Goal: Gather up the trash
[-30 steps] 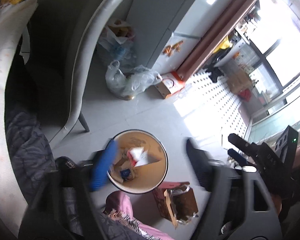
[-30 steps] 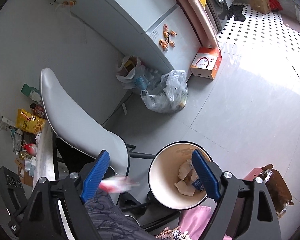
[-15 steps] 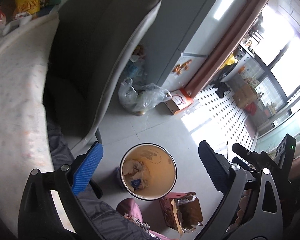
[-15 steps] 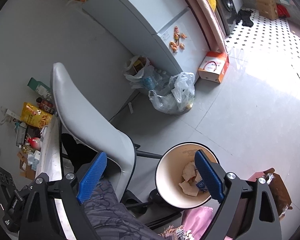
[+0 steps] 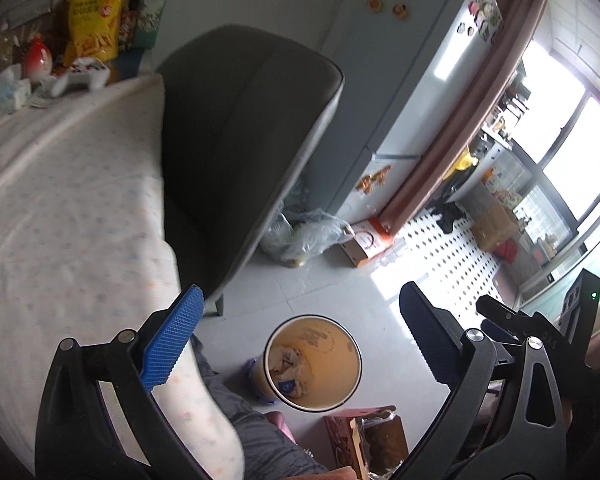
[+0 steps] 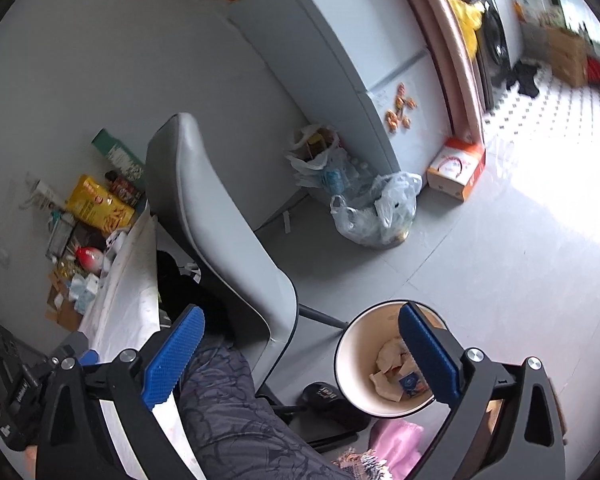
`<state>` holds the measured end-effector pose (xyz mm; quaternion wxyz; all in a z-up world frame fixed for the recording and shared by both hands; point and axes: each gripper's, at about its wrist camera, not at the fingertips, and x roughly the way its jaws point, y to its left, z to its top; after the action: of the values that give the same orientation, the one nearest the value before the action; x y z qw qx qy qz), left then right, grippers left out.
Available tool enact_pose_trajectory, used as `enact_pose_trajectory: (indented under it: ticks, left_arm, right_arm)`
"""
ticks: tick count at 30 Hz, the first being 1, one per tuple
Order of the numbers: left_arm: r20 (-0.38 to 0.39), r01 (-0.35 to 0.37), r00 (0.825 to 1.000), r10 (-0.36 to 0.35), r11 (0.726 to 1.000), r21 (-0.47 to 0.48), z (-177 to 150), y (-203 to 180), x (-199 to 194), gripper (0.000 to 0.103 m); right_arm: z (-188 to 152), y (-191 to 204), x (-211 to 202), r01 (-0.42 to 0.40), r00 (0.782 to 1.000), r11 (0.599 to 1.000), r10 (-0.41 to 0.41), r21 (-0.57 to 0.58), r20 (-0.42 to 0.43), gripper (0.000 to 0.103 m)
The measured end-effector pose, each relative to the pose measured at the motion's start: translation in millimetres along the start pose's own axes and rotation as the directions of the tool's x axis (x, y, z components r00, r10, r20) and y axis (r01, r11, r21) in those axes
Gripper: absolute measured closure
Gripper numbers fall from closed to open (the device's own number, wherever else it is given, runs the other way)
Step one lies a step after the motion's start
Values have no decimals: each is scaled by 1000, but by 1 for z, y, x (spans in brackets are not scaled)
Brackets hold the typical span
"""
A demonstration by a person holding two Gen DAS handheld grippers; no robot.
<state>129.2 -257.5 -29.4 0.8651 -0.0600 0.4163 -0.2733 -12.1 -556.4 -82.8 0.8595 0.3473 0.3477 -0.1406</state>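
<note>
left gripper (image 5: 300, 336): jaws spread, empty
right gripper (image 6: 300, 354): jaws spread, empty
bin (image 6: 350, 364): I see paper scraps inside
chair (image 6: 220, 232): beside bin, against tabletop (image 5: 68, 200)

Bin (image 5: 350, 346) on the floor, upright, mouth open.
We see a round bin, cream inside with a dark rim, standing on the grey tile near the chair leg. Trash (image 6: 396, 368) sits at the bottom: crumpled beige paper scraps plus a small blue-labelled packet (image 6: 407, 383). It's piled toward one side, well below the rim.
</note>
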Motion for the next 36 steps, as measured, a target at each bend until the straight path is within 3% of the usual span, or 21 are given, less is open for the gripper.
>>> enact_pose_trajectory:
  ticks: [8, 15, 19, 27, 36]
  left_arm:
    - [86, -54, 995, 53, 998, 15, 2, 14, -55, 6]
    - [161, -115, 980, 113, 993, 5, -1, 29, -102, 6]
    - [198, -149, 969, 149, 989, -15, -7, 40, -130, 6]
    - [257, -229, 937, 235, 972, -55, -28, 68, -176, 6]
    - [291, -277, 910, 295, 955, -103, -46, 97, -209, 6]
  right_arm:
    - [0, 49, -39, 60, 996, 993, -54, -103, 65, 8]
    - [-7, 92, -69, 58, 993, 983, -40, -172, 108, 8]
    - [-15, 110, -86, 102, 985, 978, -73, -182, 158, 8]
    - [-37, 146, -101, 31, 987, 969, 9, -245, 158, 8]
    - [-65, 185, -95, -4, 990, 952, 48, -306, 136, 8]
